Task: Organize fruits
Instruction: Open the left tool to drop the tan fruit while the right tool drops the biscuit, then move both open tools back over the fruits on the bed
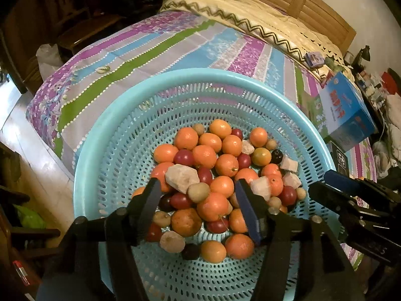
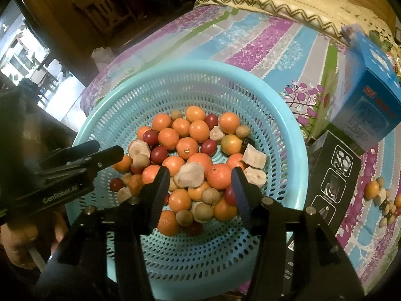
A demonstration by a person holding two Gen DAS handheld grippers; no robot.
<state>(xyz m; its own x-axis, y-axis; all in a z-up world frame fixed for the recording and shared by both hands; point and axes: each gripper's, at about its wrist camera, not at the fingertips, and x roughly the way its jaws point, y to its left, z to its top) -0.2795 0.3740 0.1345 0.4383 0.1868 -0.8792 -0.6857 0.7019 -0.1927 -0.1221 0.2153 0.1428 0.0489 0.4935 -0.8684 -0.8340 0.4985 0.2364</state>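
A light blue perforated basket (image 1: 200, 75) (image 2: 200, 66) sits on a striped bedsheet. It holds a heap of small oranges (image 1: 226, 164) (image 2: 186, 148), dark red round fruits (image 1: 183, 157) (image 2: 158, 154), brown longan-like fruits (image 1: 198, 192) (image 2: 211, 195) and pale peeled chunks (image 1: 181, 177) (image 2: 191, 174). My left gripper (image 1: 198, 188) (image 2: 109, 149) hangs open over the near part of the heap, nothing pinched. My right gripper (image 2: 200, 175) (image 1: 320, 181) is open too, its fingers apart above the pile. A small group of fruits (image 2: 383, 195) lies on the sheet to the right.
A blue carton (image 1: 345, 110) (image 2: 371, 100) and a black carton (image 2: 333, 175) stand right of the basket. A cream quilt (image 1: 250, 15) lies folded at the bed's far end. A hand (image 2: 17, 245) holds the left gripper's handle. The bed edge drops off at left.
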